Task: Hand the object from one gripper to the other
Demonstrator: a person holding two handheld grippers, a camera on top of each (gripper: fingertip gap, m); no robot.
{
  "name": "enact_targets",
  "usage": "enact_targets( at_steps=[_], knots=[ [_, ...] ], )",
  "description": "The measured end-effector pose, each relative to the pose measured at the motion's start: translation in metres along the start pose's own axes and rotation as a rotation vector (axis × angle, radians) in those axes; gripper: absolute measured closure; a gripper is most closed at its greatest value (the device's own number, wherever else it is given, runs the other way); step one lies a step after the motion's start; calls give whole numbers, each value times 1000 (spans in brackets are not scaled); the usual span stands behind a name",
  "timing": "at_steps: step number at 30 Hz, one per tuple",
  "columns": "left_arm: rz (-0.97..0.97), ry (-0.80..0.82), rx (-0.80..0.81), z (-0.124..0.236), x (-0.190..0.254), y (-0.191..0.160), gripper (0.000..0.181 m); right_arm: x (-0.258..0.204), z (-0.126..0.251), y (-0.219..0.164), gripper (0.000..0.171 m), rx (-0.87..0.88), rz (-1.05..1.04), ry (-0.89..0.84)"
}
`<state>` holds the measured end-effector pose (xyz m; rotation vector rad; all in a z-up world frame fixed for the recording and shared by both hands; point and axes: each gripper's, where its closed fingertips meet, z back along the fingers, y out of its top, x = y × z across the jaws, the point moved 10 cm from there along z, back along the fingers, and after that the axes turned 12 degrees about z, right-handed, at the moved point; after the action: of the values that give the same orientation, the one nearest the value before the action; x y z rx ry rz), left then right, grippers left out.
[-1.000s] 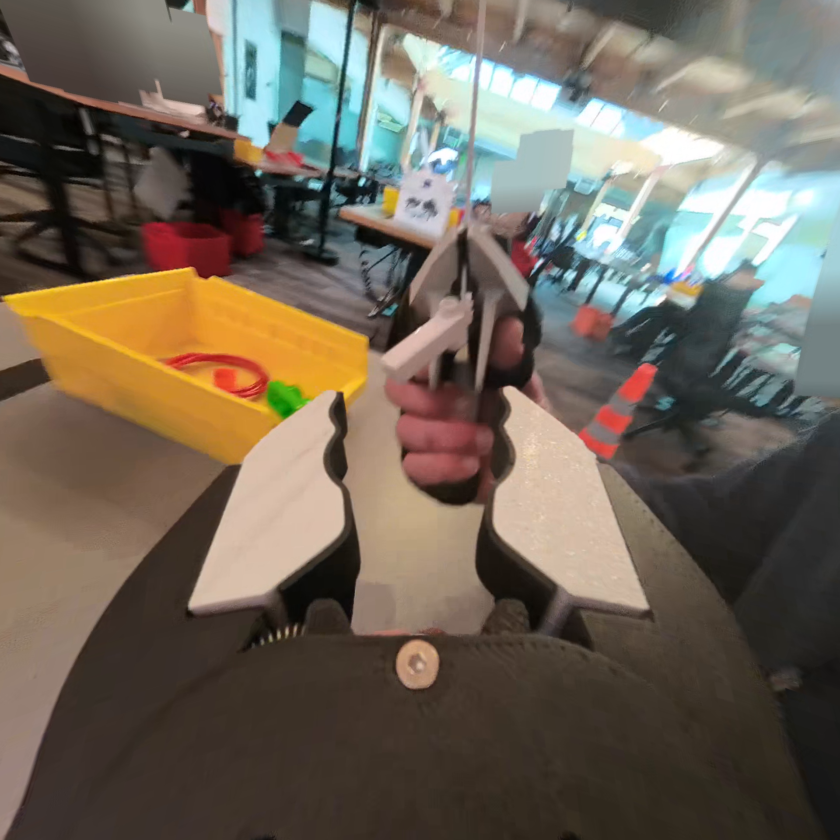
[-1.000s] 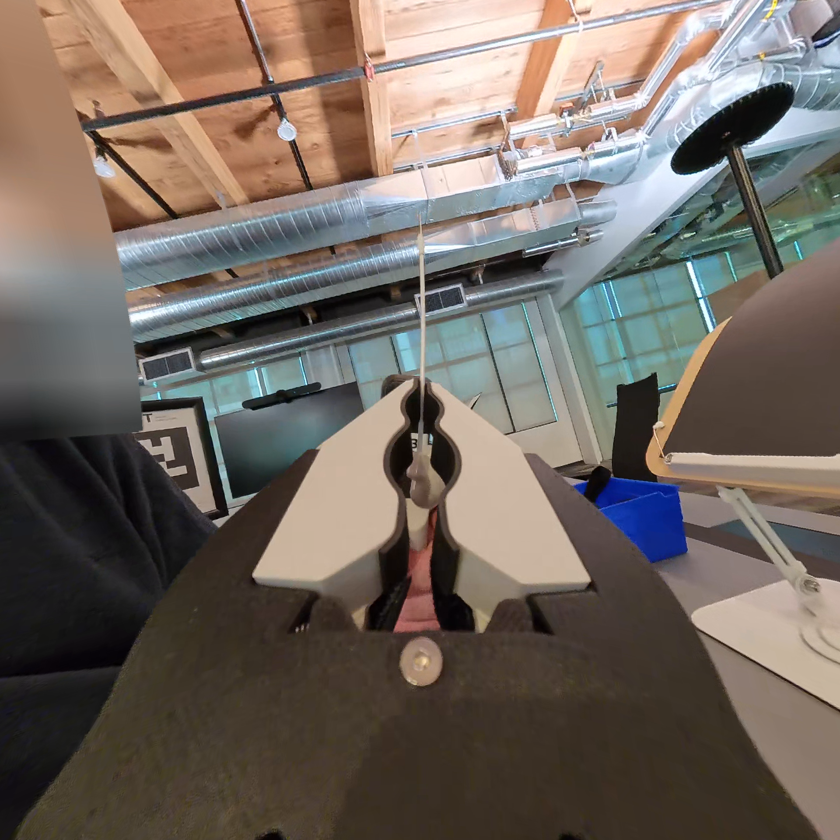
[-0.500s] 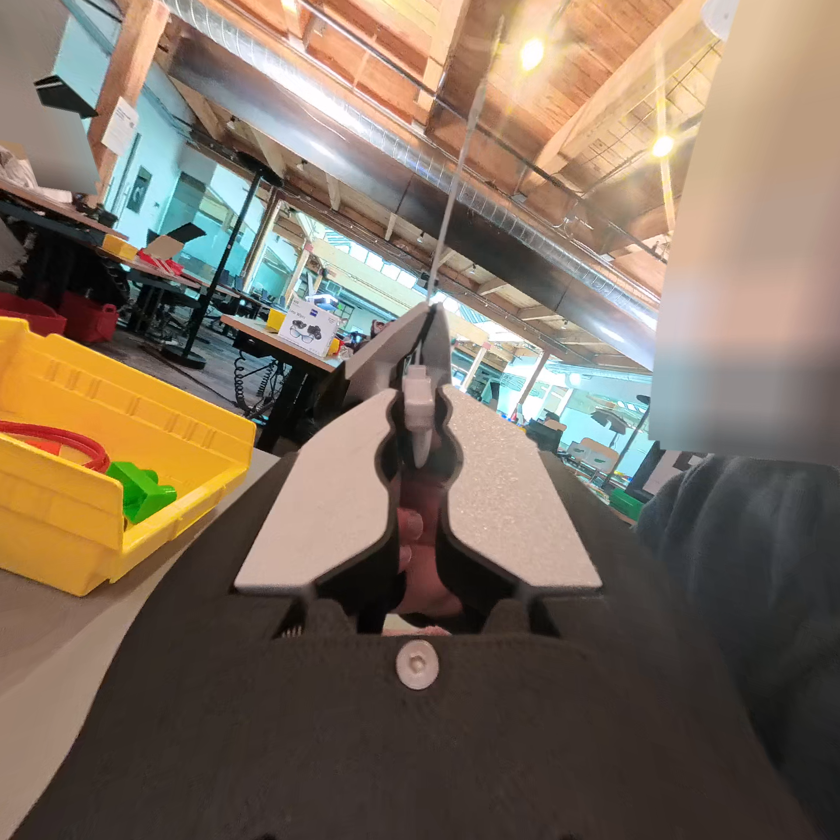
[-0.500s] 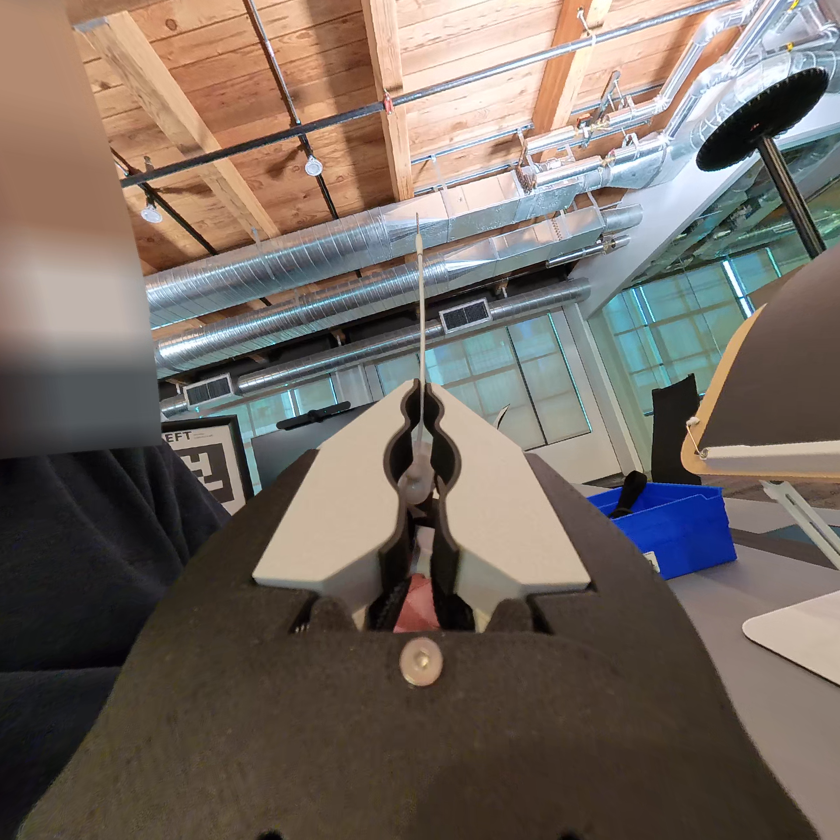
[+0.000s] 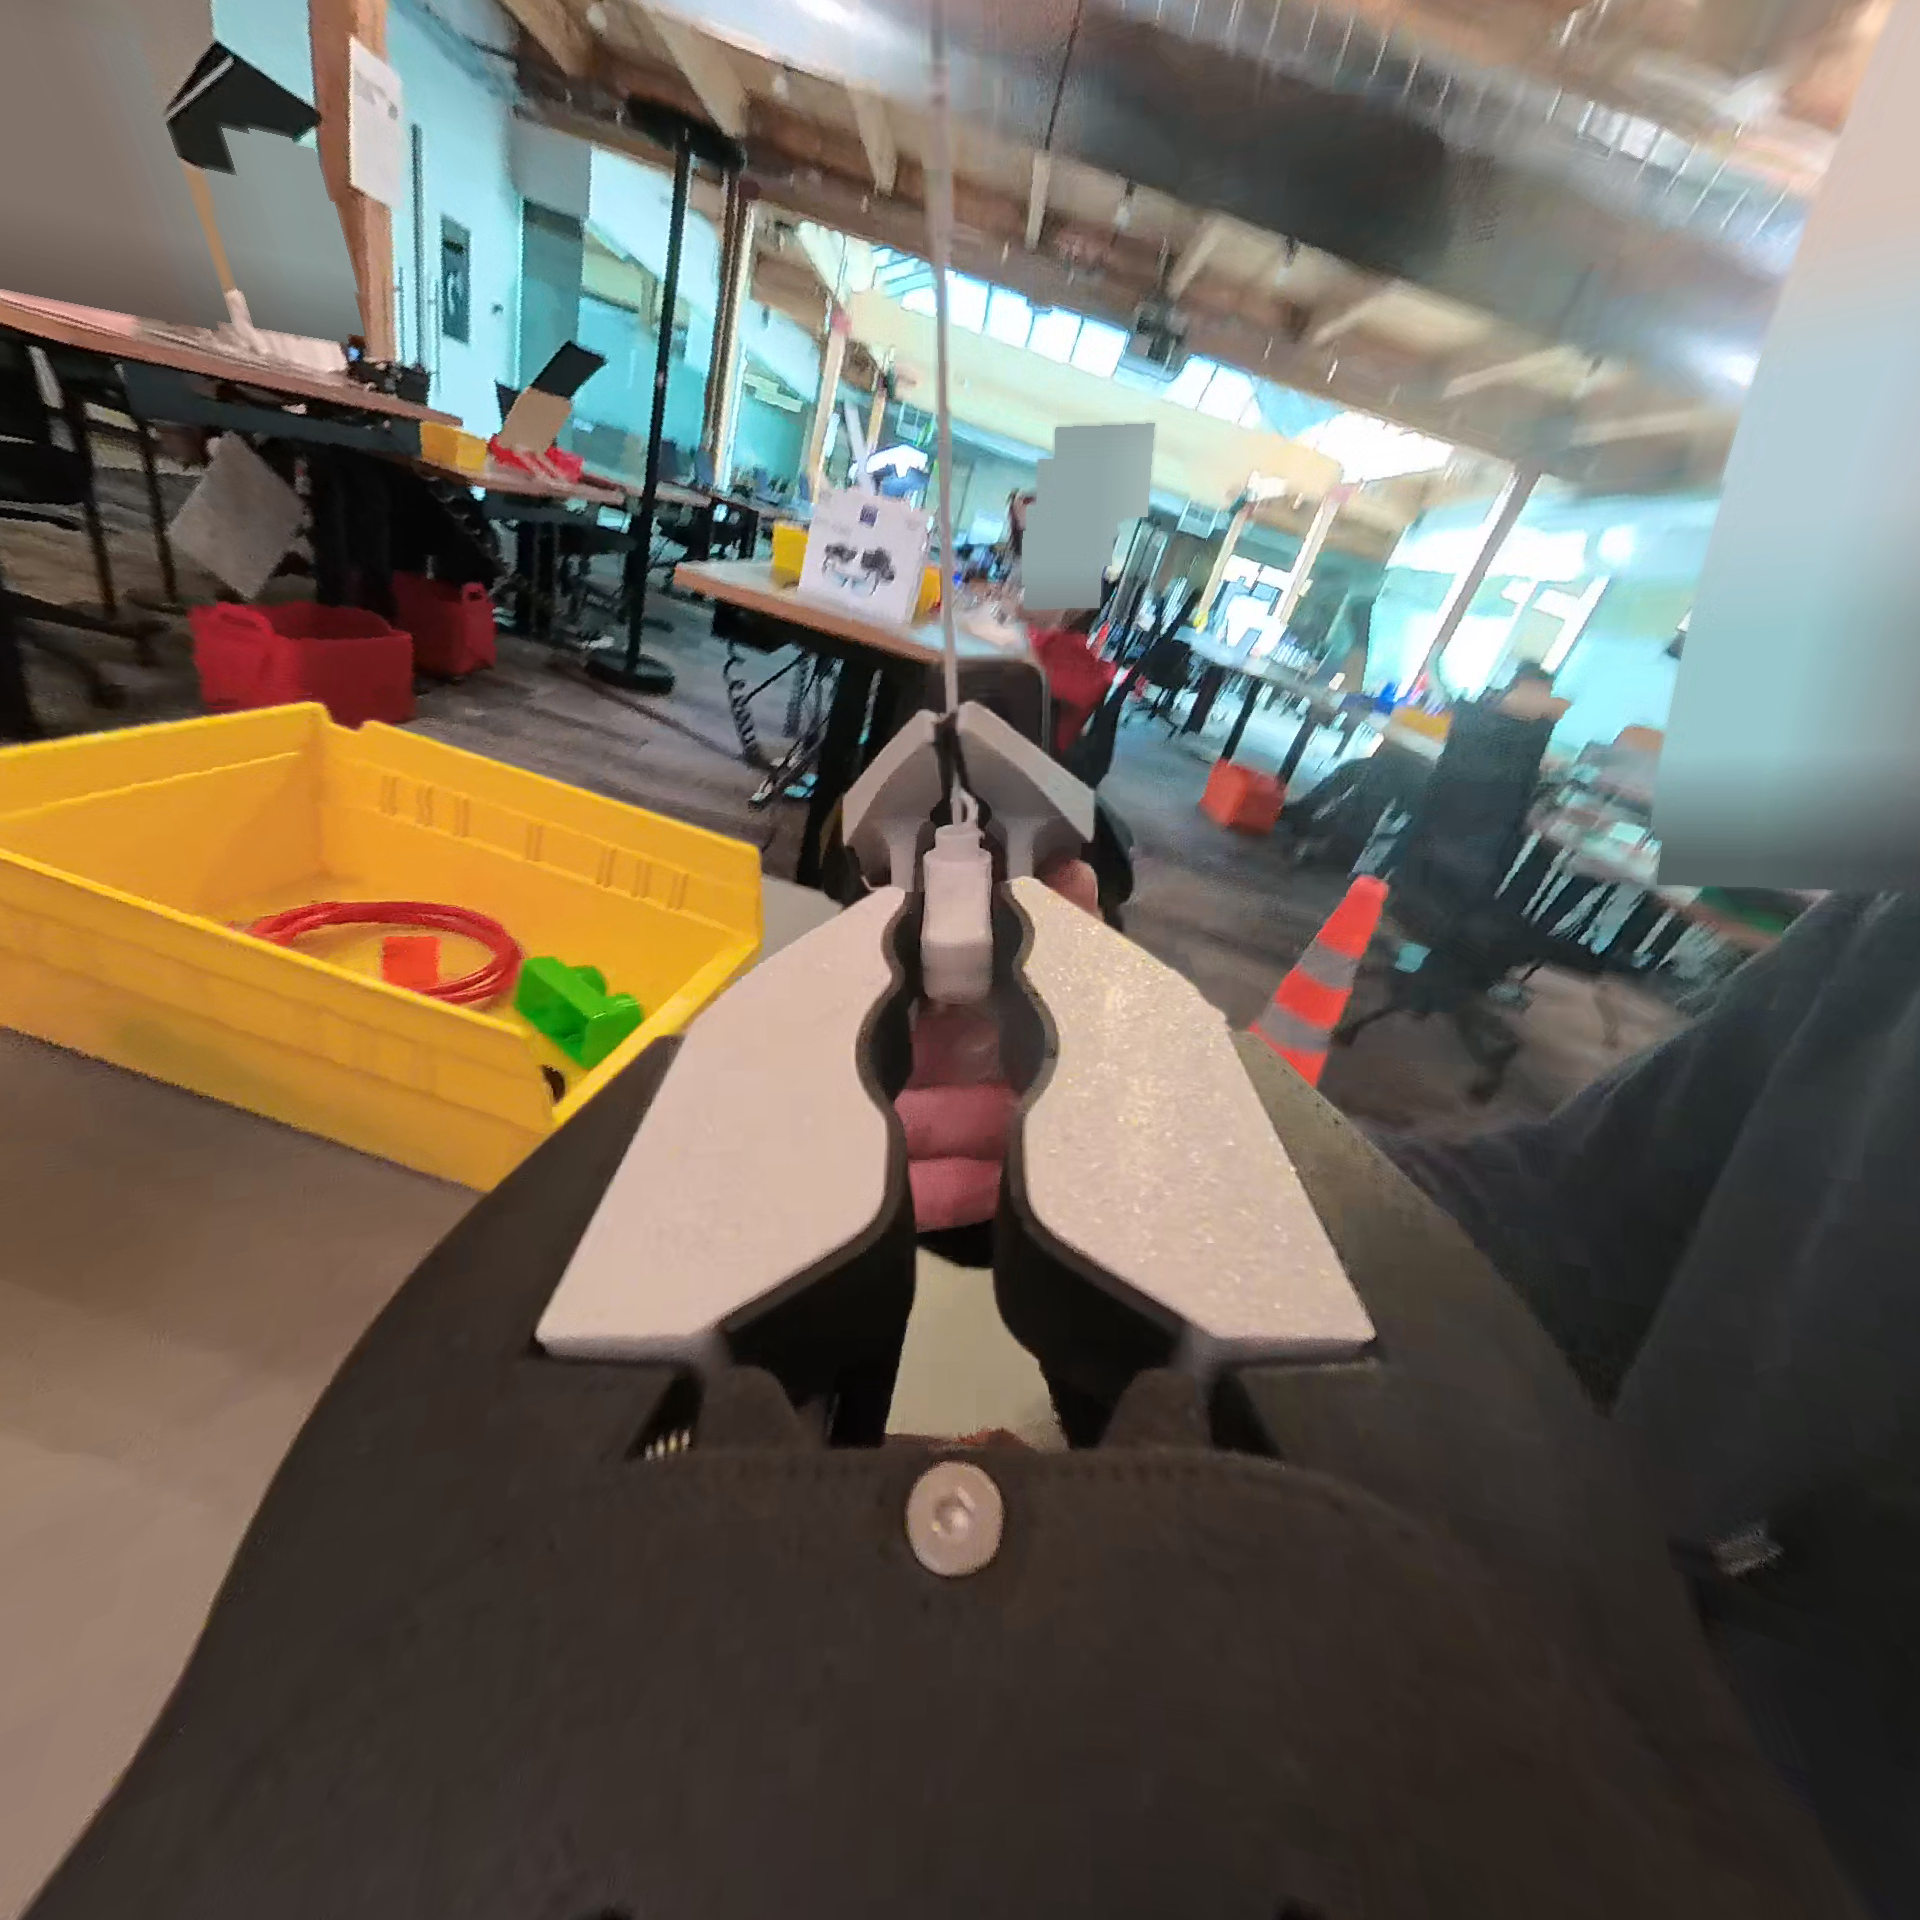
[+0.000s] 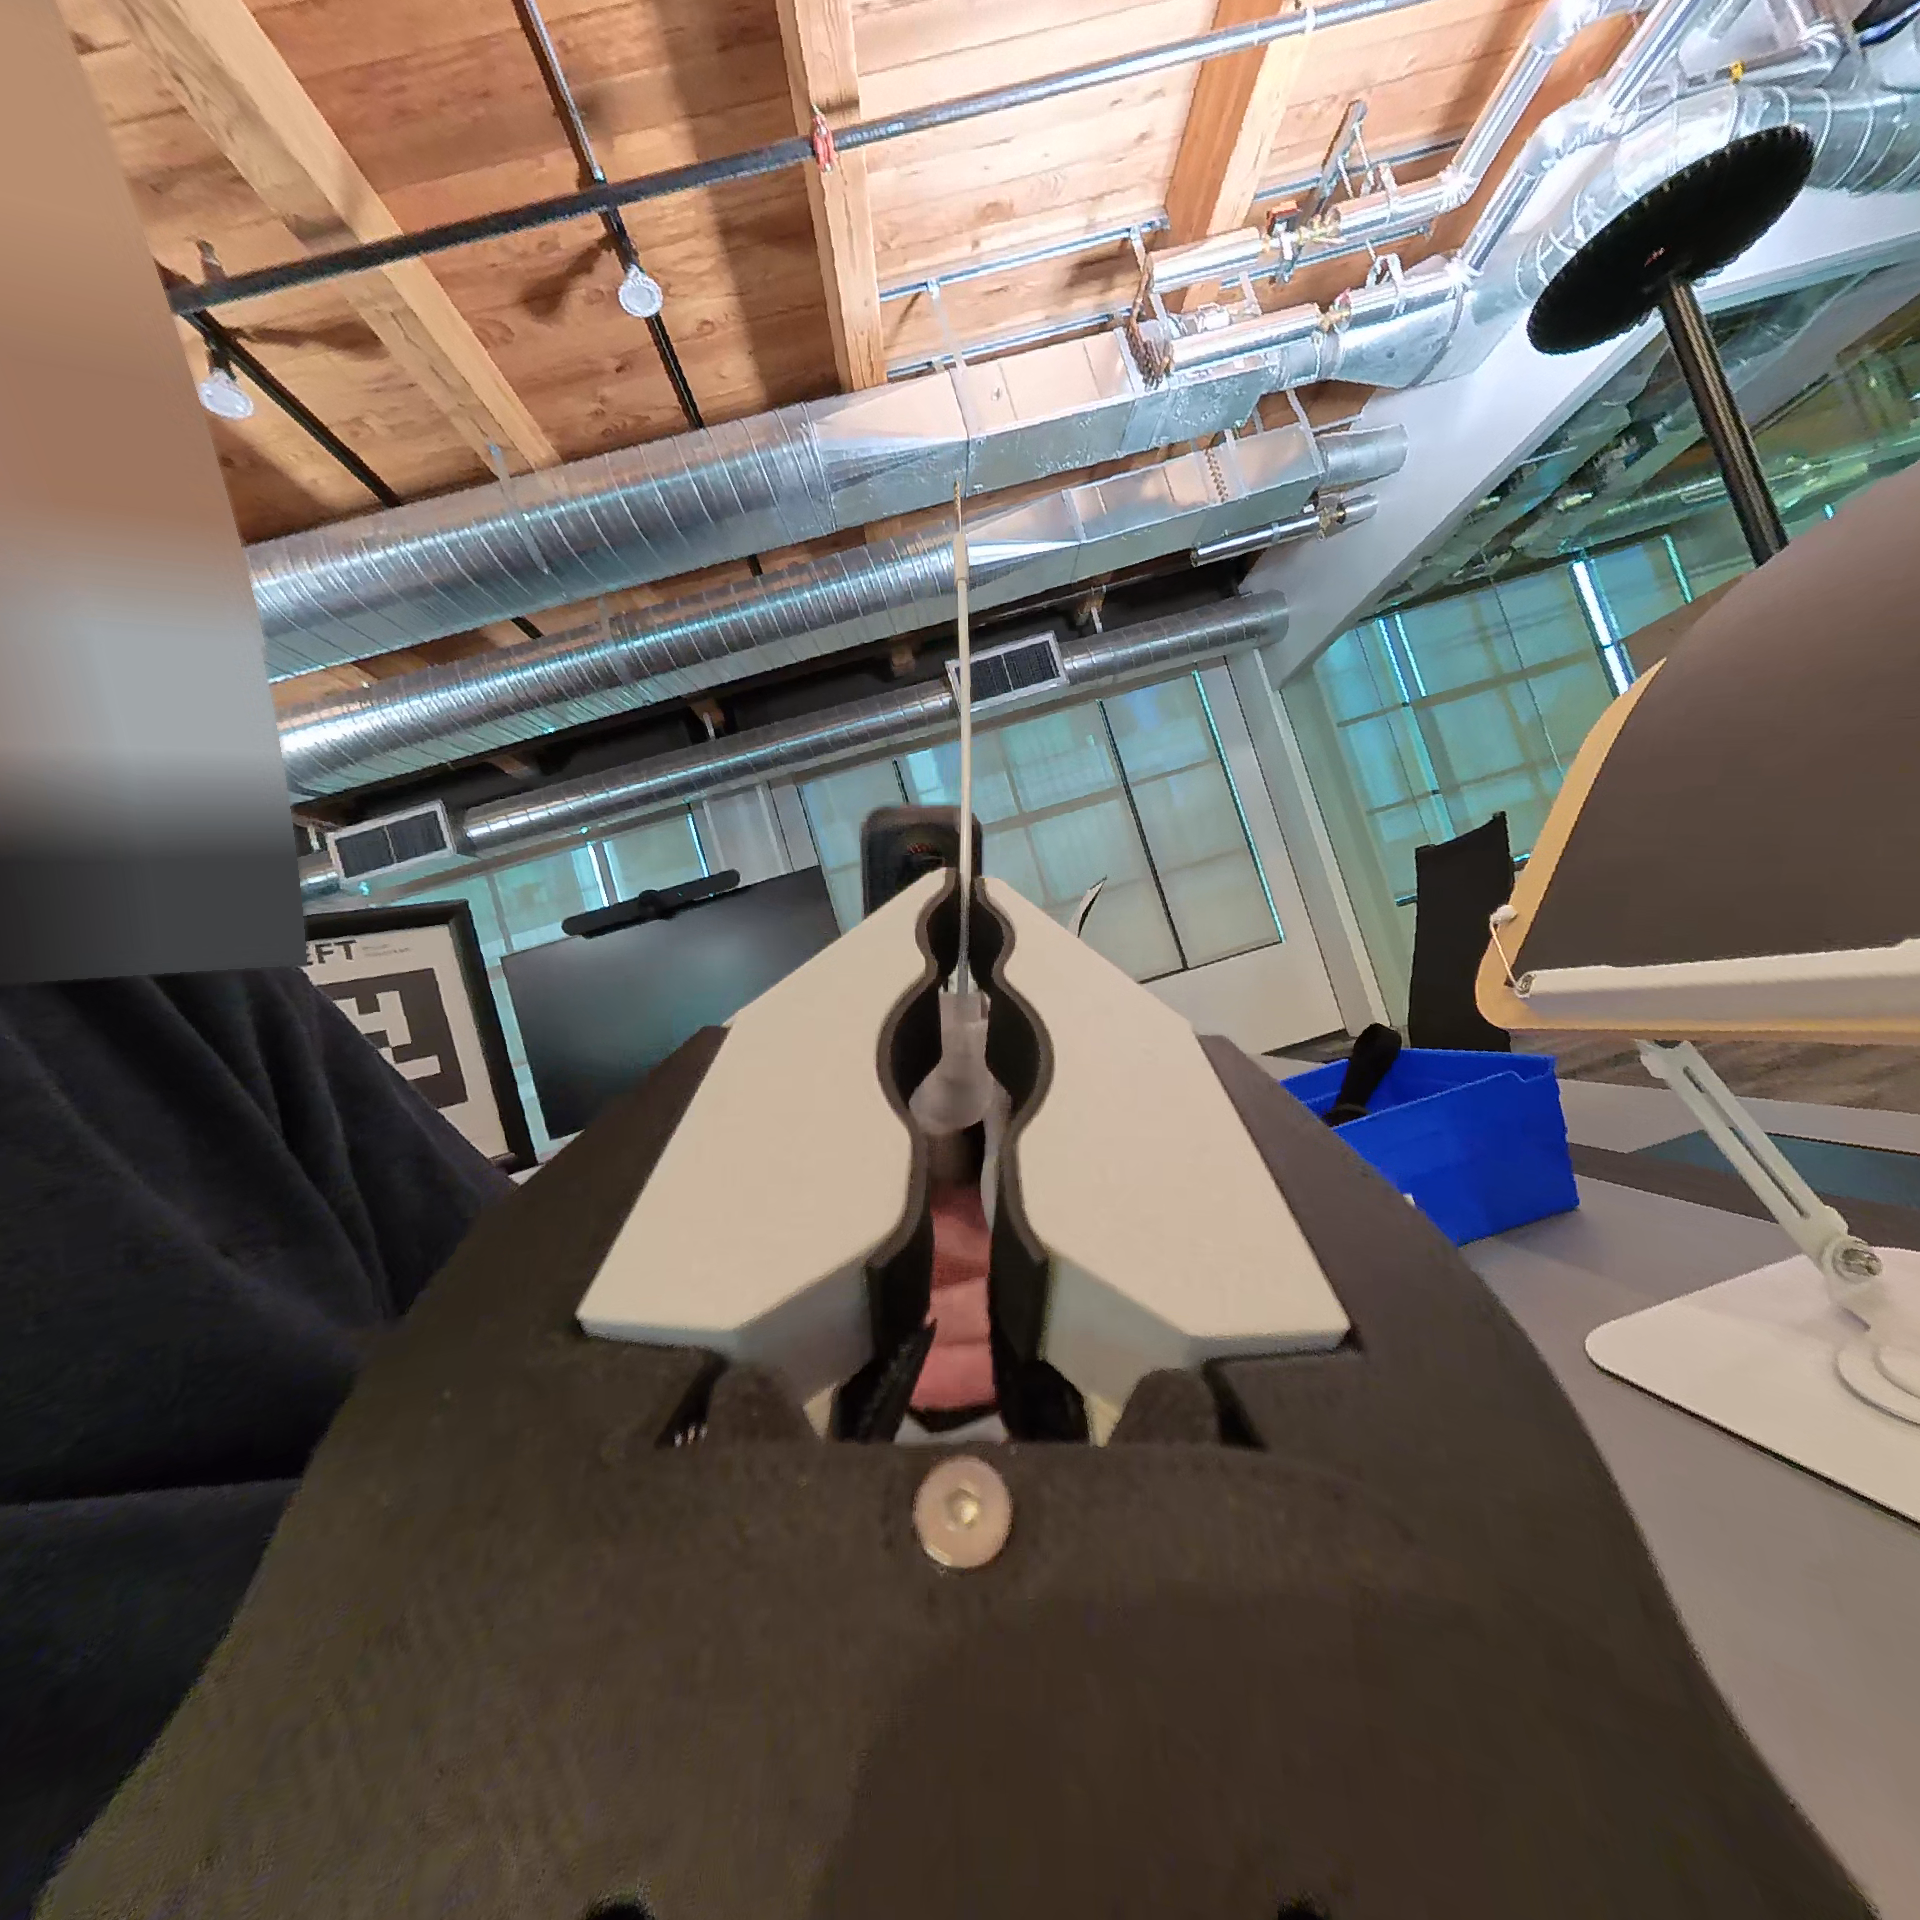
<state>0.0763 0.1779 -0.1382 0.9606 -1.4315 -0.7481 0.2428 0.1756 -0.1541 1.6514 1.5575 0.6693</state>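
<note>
In the left wrist view, the left gripper (image 5: pixel 956 914) has its fingers closed on the white plug end of a cable (image 5: pixel 954 914) at frame centre; its thin cord runs straight up, passing through the right gripper (image 5: pixel 966 769) just behind. In the right wrist view, the right gripper (image 6: pixel 961 935) has its fingers pinched on the same cable (image 6: pixel 963 997), long axis upright, free end pointing to the ceiling.

A glossy yellow plastic bin (image 5: pixel 665 883) sits on the smooth matt grey tabletop (image 5: pixel 156 1299). The left tool (image 5: pixel 954 935) shows grainy, sparkling white plastic fingers (image 5: pixel 1153 1143) on a matt black textured body. Overhead, ribbed shiny metal ducts (image 6: pixel 582 540) run beneath raw wooden ceiling planks (image 6: pixel 416 135).
</note>
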Motion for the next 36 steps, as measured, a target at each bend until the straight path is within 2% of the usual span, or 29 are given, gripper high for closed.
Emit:
enact_targets(
  at_steps=[3, 9, 17, 23, 29, 32, 36],
  knots=[
    [-88, 64, -87, 2, 7, 10, 169, -1, 0, 1, 171, -22, 13, -4],
    [-285, 186, -207, 10, 15, 30, 169, -2, 2, 7, 155, -102, 57, -33],
    [-775, 483, -463, 14, 28, 50, 169, -5, 31, 25, 129, -270, 104, -111],
    [-1117, 614, -638, 10, 37, 53, 169, -18, 28, 47, 125, -393, 200, -128],
    [-1302, 570, -785, 3, 48, 49, 169, -19, 12, 60, 116, -503, 354, -122],
    [-1387, 543, -879, -2, 51, 47, 169, -17, 4, 61, 115, -647, 482, -137],
    [-1415, 530, -949, -4, 50, 51, 169, -25, 8, 84, 126, -525, 476, -79]
  ],
)
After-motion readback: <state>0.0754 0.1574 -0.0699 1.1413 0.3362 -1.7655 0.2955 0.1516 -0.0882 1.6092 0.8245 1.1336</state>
